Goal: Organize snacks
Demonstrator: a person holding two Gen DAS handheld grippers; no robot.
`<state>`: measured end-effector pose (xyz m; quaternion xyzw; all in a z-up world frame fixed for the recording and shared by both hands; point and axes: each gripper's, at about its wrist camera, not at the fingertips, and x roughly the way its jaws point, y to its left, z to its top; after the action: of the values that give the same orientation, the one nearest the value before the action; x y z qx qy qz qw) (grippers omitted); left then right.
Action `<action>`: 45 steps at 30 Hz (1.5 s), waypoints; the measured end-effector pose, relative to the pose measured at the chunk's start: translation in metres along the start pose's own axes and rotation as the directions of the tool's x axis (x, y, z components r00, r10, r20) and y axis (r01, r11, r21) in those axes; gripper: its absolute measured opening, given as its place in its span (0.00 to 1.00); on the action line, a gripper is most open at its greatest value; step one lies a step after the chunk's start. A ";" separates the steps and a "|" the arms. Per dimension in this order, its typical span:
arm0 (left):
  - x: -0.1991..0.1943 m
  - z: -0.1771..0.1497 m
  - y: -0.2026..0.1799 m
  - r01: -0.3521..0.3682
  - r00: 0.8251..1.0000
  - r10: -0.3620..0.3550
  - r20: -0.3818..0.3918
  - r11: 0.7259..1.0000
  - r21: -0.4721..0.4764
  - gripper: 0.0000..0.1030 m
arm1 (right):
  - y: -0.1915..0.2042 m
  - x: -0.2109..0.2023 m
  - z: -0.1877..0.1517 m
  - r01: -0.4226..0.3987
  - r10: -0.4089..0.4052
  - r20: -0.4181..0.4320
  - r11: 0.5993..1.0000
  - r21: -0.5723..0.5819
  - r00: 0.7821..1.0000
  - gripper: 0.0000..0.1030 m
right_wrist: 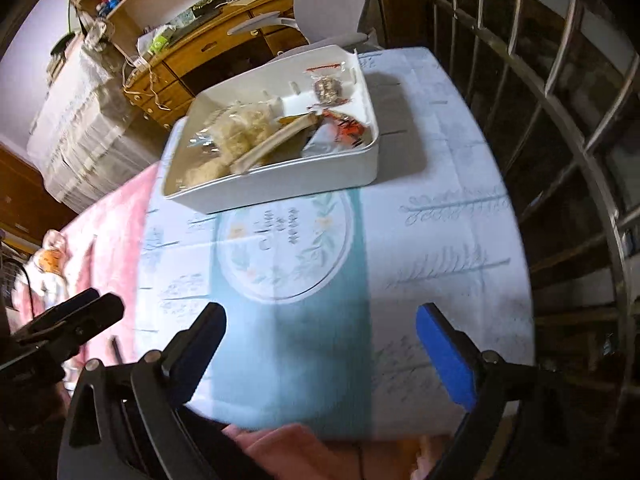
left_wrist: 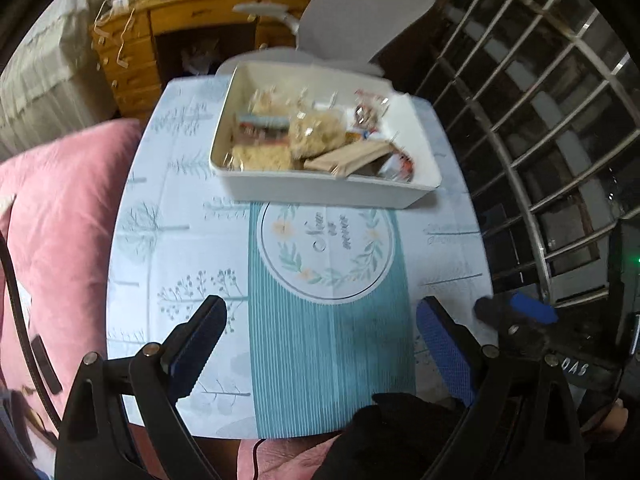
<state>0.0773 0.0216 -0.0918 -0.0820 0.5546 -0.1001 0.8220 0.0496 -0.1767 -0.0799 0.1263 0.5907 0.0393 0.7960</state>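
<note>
- Black fingers with blue pads frame the bottom of each view; the left gripper has its jaws wide apart with nothing between them, hovering over the near part of the table.
- Left of the table lies a pink quilt, rumpled, running up to the table's edge — beyond it stands a wooden desk with drawers and clutter on top.
- Covering the table is a pale cloth printed with trees, with a teal striped band down the middle and a round wreath emblem bearing script too blurred to read.
- On the far part of the cloth, touching the top of the emblem, sits a white bin; the snacks are inside it, a jumble of clear-wrapped pale cakes, a tan flat packet and some red-and-white wrappers toward the right end.
- Behind the bin rises a grey chair back; on the right a metal window grille curves past the table's edge.
- From the right wrist view come things the other lacks: a covered stack of bedding beside the desk, shelves above it, and slotted dividers in the bin's emptier right half.
- That view also catches the left gripper low at its left edge, while the left wrist view shows the right gripper's blue-tipped finger at its right.
- Right gripper's jaws likewise stand wide apart and empty, above the near right of the cloth — a gloved wrist shows below.
</note>
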 end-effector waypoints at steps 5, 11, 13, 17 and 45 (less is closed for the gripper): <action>-0.036 -0.001 -0.009 0.001 0.997 -0.007 0.073 0.997 0.078 0.92 | 0.019 -0.028 -0.017 0.032 -0.033 0.037 0.999 0.009 0.999 0.93; -0.071 -0.023 -0.007 0.000 0.989 -0.015 0.146 0.995 0.103 0.96 | 0.046 -0.061 -0.047 0.069 -0.069 0.090 0.998 0.001 0.994 0.94; -0.077 -0.032 -0.003 -0.016 0.989 0.004 0.147 0.997 0.079 0.96 | 0.052 -0.067 -0.057 0.072 -0.072 0.107 0.997 0.002 0.992 0.94; -0.093 -0.043 -0.003 -0.066 0.979 0.055 0.195 0.997 0.049 0.98 | 0.062 -0.079 -0.069 0.074 -0.067 0.162 0.997 -0.039 0.985 0.94; -0.088 -0.045 -0.043 -0.235 0.932 0.227 0.281 0.972 -0.007 1.00 | 0.043 -0.099 -0.055 0.115 -0.079 0.266 0.985 -0.125 0.961 1.00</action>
<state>0.0008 0.0016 -0.0192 -0.0187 0.4372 0.0023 0.8992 -0.0281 -0.1478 0.0079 0.0454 0.4824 0.0244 0.8744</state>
